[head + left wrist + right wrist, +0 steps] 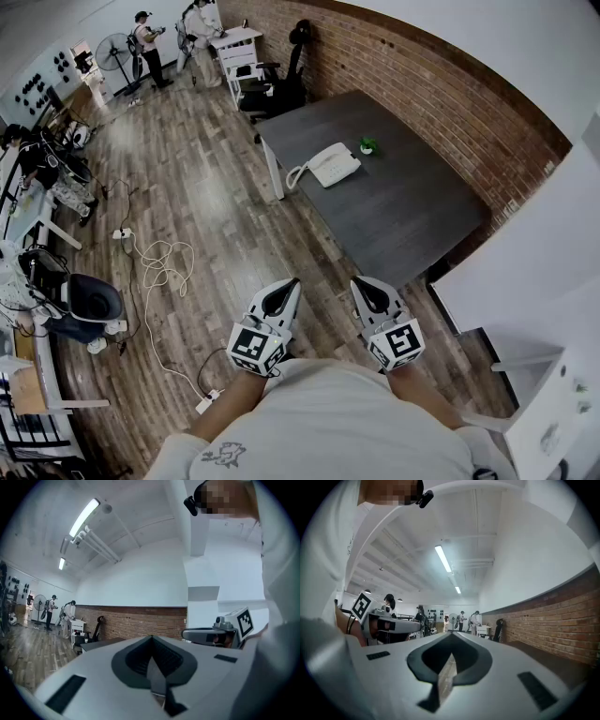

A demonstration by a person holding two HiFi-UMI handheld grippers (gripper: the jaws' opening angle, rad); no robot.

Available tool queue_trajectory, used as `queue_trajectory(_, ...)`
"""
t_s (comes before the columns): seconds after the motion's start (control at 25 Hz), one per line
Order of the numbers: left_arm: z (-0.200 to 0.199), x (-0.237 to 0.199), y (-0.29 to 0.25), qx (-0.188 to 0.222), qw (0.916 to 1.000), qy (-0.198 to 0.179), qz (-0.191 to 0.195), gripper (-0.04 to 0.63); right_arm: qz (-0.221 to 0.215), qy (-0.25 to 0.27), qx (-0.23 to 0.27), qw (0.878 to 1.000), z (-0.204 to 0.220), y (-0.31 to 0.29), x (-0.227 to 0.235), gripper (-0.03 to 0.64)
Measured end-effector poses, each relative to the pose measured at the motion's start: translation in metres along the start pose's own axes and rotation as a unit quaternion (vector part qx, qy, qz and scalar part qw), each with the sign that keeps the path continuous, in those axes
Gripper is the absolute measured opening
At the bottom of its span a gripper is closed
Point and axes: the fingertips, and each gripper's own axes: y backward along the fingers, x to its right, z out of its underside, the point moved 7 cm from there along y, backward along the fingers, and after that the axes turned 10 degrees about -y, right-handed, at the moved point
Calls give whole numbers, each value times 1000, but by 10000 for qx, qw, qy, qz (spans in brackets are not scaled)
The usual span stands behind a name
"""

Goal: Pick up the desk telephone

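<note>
Two grippers are held level, side by side, at the waist of a person in a white shirt. The left gripper and right gripper both have their jaws pressed together, with nothing between them and nothing touched. Ahead of them a stretch of wooden floor lies open up to the near corner of a dark desk, which runs along a brick wall. The white desk telephone sits near the desk's far left edge, its coiled cord curling at that edge. A small green object rests just beside it, toward the wall. The telephone is well apart from both grippers, with bare desktop on its near side. A black office chair stands at the desk's far end, and a white counter closes in on the right. To the left, a white cable loops across the floor toward a power strip.

Only the head view takes in the telephone and the desktop from above. The left gripper view looks along closed jaws at the brick wall, the ceiling strip lights and the right gripper alongside. The right gripper view shows the same wall on its right, people standing by a fan at the room's far end, and the left gripper beside it.
</note>
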Motion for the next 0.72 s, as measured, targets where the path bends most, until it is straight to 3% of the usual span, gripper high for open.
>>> queue_trajectory(0.72, 7, -26, 4, 51, 9998, 140, -125, 11, 1, -61, -42, 10000, 7, -22, -4, 4)
